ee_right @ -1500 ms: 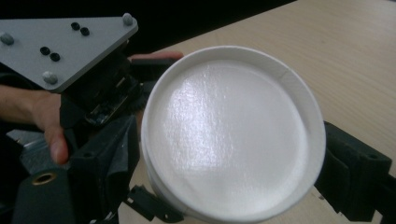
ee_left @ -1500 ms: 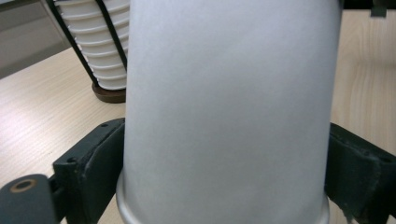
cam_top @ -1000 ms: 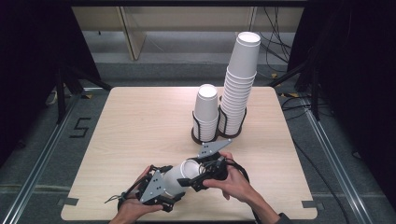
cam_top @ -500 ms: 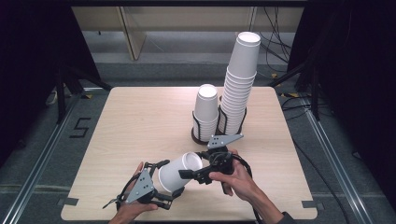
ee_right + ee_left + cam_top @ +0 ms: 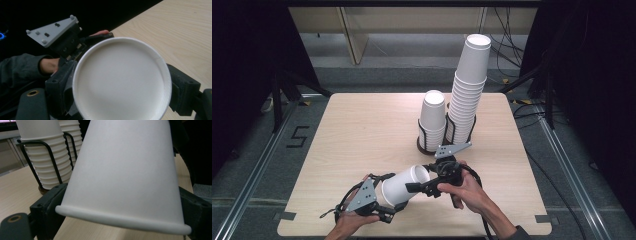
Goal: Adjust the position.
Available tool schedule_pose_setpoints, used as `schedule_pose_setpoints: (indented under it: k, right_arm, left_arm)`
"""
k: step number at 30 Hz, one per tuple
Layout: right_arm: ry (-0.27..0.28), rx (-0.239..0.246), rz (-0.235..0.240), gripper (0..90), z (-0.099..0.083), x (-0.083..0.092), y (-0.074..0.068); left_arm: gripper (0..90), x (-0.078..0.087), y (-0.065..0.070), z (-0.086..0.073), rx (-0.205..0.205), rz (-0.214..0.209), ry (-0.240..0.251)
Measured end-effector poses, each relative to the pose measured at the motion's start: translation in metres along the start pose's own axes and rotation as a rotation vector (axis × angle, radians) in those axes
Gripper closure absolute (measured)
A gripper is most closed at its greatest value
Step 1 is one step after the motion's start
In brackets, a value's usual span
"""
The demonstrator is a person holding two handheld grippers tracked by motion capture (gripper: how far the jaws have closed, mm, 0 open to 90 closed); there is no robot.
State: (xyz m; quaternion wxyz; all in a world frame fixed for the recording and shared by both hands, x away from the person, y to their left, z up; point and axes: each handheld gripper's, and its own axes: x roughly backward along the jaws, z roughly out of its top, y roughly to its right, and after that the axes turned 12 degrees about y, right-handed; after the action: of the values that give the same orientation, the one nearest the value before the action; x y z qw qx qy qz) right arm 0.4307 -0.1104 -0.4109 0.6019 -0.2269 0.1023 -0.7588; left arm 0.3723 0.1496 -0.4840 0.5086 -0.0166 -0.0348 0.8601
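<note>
- I see one white paper cup [image 5: 402, 186] lying on its side above the near part of the table, its open mouth turned toward the right gripper [image 5: 414, 188] and its base toward the left gripper [image 5: 387, 200].
- Material: the cup is smooth, matte paper, a tapered cone with a rolled lip; in the right gripper view I look straight at its round end [image 5: 122, 80], plain white and unmarked.
- Left gripper: its black jaws stand on either side of the cup's wall [image 5: 125, 175] and have just been closing on it. I judge them clamped on the cup.
- Right gripper: its jaws flank the cup in its own view, one on each side — I cannot tell whether the pads press.
- Each gripper carries a grey three-cornered plate, flat metal with small studs, and a black cable trails from it.
- Two stacks of like cups stand in a black wire holder [image 5: 427, 135] on a dark round base toward the far right of the table: a short stack [image 5: 432, 117] and, just beside it, a tall stack [image 5: 468, 90] whose ribbed rims show as close rings.
- Surface: the table [image 5: 357, 130] is pale wood-grain laminate, square with rounded corners.
- Room: grey floor [image 5: 257, 165] with metal rails along both sides, a "5" marked at the left, dark drapes on both flanks, cables at far right, and a light wooden shelf unit [image 5: 352, 30] behind.
</note>
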Motion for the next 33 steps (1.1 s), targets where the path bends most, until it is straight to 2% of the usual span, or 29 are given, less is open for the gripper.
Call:
schedule_pose_setpoints:
  k: [4, 5, 6, 7, 8, 9, 11, 12, 13, 14, 15, 16, 18, 19, 20, 21, 22, 23, 25, 26, 28, 29, 30, 31, 32, 33]
  right_arm:
    - [-0.034, 0.028, -0.023, 19.2, -0.001, 0.0, 0.002]
    - [-0.039, 0.048, -0.048, 18.2, 0.0, 0.002, 0.002]
    - [-0.051, 0.057, -0.052, 17.6, 0.001, 0.003, 0.001]
    - [-0.062, 0.072, -0.069, 17.0, 0.002, 0.005, 0.001]
    - [-0.064, 0.104, -0.062, 16.2, 0.003, 0.005, 0.001]
    - [-0.081, 0.109, -0.072, 15.7, 0.005, 0.006, -0.001]
    - [-0.115, 0.182, -0.091, 16.0, 0.009, 0.008, -0.004]
    - [-0.145, 0.231, -0.118, 16.0, 0.01, 0.009, -0.007]
    - [-0.145, 0.231, -0.118, 16.0, 0.01, 0.009, -0.007]
    - [-0.213, 0.321, -0.129, 16.7, 0.011, 0.009, -0.013]
    - [-0.246, 0.373, -0.13, 17.5, 0.012, 0.008, -0.016]
    - [-0.277, 0.397, -0.14, 17.2, 0.011, 0.007, -0.02]
    - [-0.338, 0.446, -0.143, 16.3, 0.009, 0.003, -0.025]
    - [-0.338, 0.446, -0.143, 16.3, 0.009, 0.003, -0.025]
    - [-0.367, 0.471, -0.141, 16.6, 0.008, 0.002, -0.027]
    - [-0.417, 0.513, -0.144, 17.1, 0.005, -0.003, -0.03]
    - [-0.442, 0.528, -0.147, 17.0, 0.003, -0.005, -0.032]
    - [-0.442, 0.528, -0.147, 17.0, 0.003, -0.005, -0.032]
    - [-0.5, 0.582, -0.152, 17.0, -0.001, -0.011, -0.035]
    - [-0.52, 0.602, -0.149, 17.0, -0.002, -0.013, -0.036]
    - [-0.533, 0.61, -0.15, 17.2, -0.003, -0.015, -0.036]
    - [-0.548, 0.618, -0.145, 17.3, -0.004, -0.018, -0.037]
    - [-0.59, 0.639, -0.12, 17.4, -0.007, -0.022, -0.038]
    - [-0.604, 0.648, -0.119, 17.4, -0.009, -0.024, -0.038]
    - [-0.616, 0.655, -0.115, 17.3, -0.011, -0.026, -0.039]
    - [-0.633, 0.69, -0.13, 17.4, -0.012, -0.028, -0.038]
  left_arm:
    - [10.0, -0.001, -0.001, -0.002, -0.015, -0.008, -0.04]
    - [10.1, -0.001, 0.0, -0.003, -0.023, -0.002, -0.07]
    - [10.2, -0.001, -0.001, -0.003, -0.033, -0.004, -0.089]
    - [10.1, -0.001, -0.001, -0.003, -0.033, -0.004, -0.089]
    - [10.1, -0.002, -0.001, -0.004, -0.03, -0.002, -0.102]
    - [10.1, -0.003, -0.002, -0.004, -0.057, -0.005, -0.126]
    - [10.2, -0.002, -0.004, -0.005, -0.098, -0.003, -0.185]
    - [10.3, -0.003, -0.003, -0.006, -0.092, 0.001, -0.187]
    - [10.4, -0.003, -0.003, -0.006, -0.092, 0.001, -0.187]
    - [10.4, -0.002, -0.003, -0.006, -0.109, -0.015, -0.219]
    - [10.4, -0.002, -0.003, -0.006, -0.109, -0.015, -0.219]
    - [10.4, -0.003, -0.002, -0.005, -0.131, -0.02, -0.247]
    - [10.5, -0.004, 0.001, -0.005, -0.147, -0.029, -0.268]
    - [10.5, -0.004, 0.001, -0.005, -0.147, -0.029, -0.268]
    - [10.5, -0.005, 0.002, -0.003, -0.164, -0.034, -0.293]
    - [10.5, -0.005, 0.003, -0.003, -0.174, -0.031, -0.296]
    - [10.6, -0.006, 0.005, -0.001, -0.184, -0.037, -0.316]
    - [10.5, -0.006, 0.005, -0.001, -0.184, -0.037, -0.316]
    - [10.5, -0.007, 0.008, 0.001, -0.203, -0.05, -0.36]
    - [10.5, -0.007, 0.009, 0.001, -0.208, -0.052, -0.364]
    - [10.5, -0.007, 0.009, 0.002, -0.211, -0.059, -0.371]
    - [10.5, -0.007, 0.01, 0.003, -0.228, -0.074, -0.395]
    - [10.5, -0.008, 0.011, 0.004, -0.232, -0.074, -0.395]
    - [10.6, -0.008, 0.011, 0.004, -0.232, -0.074, -0.395]
    - [10.5, -0.009, 0.013, 0.006, -0.246, -0.092, -0.417]
    - [10.6, -0.009, 0.014, 0.006, -0.247, -0.1, -0.419]
